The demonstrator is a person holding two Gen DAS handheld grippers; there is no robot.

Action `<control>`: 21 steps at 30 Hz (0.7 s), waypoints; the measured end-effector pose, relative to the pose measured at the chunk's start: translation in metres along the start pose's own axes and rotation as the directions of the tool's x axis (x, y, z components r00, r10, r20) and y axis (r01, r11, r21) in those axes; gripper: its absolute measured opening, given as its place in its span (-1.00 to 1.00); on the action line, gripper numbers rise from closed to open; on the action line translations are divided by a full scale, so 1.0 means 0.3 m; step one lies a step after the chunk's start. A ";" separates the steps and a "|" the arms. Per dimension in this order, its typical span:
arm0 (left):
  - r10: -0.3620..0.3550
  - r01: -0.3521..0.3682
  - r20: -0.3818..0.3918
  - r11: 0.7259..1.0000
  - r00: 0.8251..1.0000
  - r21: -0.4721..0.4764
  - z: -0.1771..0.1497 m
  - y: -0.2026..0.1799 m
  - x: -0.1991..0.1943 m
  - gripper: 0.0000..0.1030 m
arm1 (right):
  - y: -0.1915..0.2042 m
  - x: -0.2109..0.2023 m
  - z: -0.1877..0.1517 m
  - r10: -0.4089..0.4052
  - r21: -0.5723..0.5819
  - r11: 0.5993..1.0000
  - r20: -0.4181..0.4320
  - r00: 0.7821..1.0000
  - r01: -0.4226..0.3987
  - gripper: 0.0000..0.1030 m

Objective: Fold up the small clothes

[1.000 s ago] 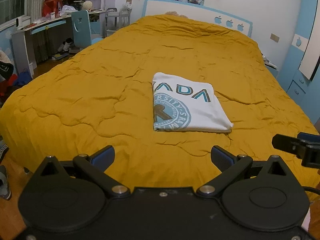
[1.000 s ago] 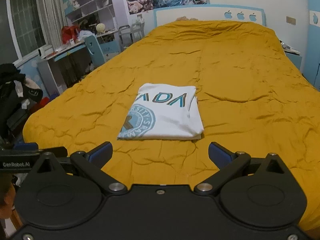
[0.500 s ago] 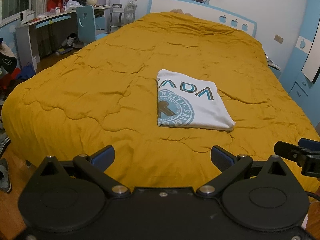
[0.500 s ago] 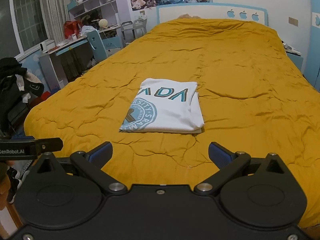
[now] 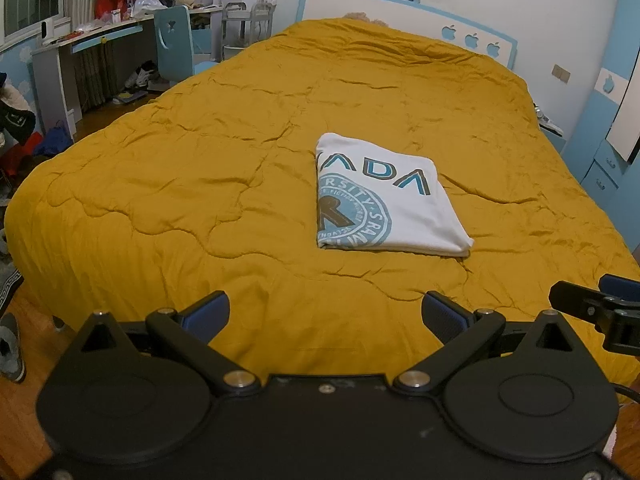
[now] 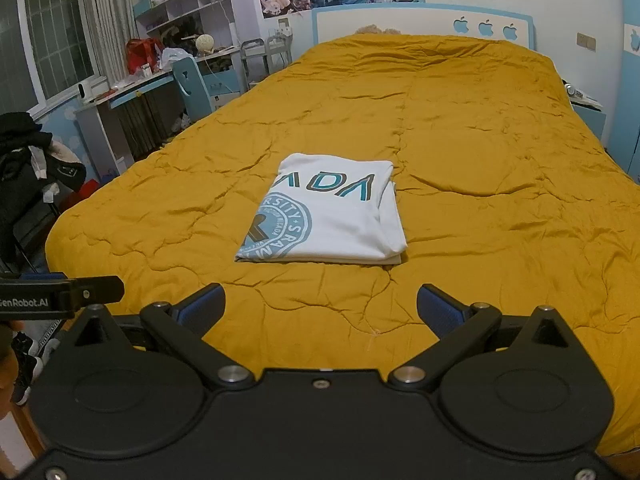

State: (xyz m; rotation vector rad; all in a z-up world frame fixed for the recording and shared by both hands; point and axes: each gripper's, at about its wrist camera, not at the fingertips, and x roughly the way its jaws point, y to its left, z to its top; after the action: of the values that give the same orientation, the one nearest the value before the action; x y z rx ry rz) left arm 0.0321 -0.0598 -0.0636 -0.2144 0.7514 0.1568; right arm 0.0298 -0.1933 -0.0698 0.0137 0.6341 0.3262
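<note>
A white T-shirt [image 5: 380, 200] with a teal round print lies folded into a flat rectangle on the mustard-yellow quilt [image 5: 200, 168]; it also shows in the right wrist view [image 6: 324, 216]. My left gripper [image 5: 326, 314] is open and empty, held back over the bed's near edge, well short of the shirt. My right gripper [image 6: 320, 308] is open and empty, also near the front edge. Each gripper's tip shows at the side of the other's view: the right one [image 5: 592, 306] and the left one [image 6: 68, 292].
The bed fills most of the view, with a blue-and-white headboard [image 6: 420, 20] at the far end. A desk and blue chair [image 5: 172, 44] stand to the left. Clothes are piled at left [image 6: 28, 160]. Blue cabinets [image 5: 612, 120] stand at right. Shoes [image 5: 8, 344] lie on the wooden floor.
Both grippers have drawn back and risen slightly from the bed; the shirt looks a little farther away and has not moved. Both stay open.
</note>
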 end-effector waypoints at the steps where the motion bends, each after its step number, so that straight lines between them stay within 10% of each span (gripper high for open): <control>1: 0.001 -0.001 -0.001 1.000 1.000 0.000 0.000 0.000 -0.001 1.00 | 0.001 0.000 0.000 -0.001 -0.001 1.000 -0.001 1.000 0.001 1.00; 21: 0.013 -0.013 -0.022 1.000 1.000 0.005 0.008 -0.012 0.004 1.00 | -0.002 0.002 0.000 -0.002 -0.004 1.000 -0.003 1.000 0.002 1.00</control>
State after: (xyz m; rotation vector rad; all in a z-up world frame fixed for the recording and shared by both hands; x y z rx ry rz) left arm 0.0353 -0.0625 -0.0623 -0.2068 0.7746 0.1648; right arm 0.0303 -0.1937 -0.0703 0.0091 0.6368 0.3252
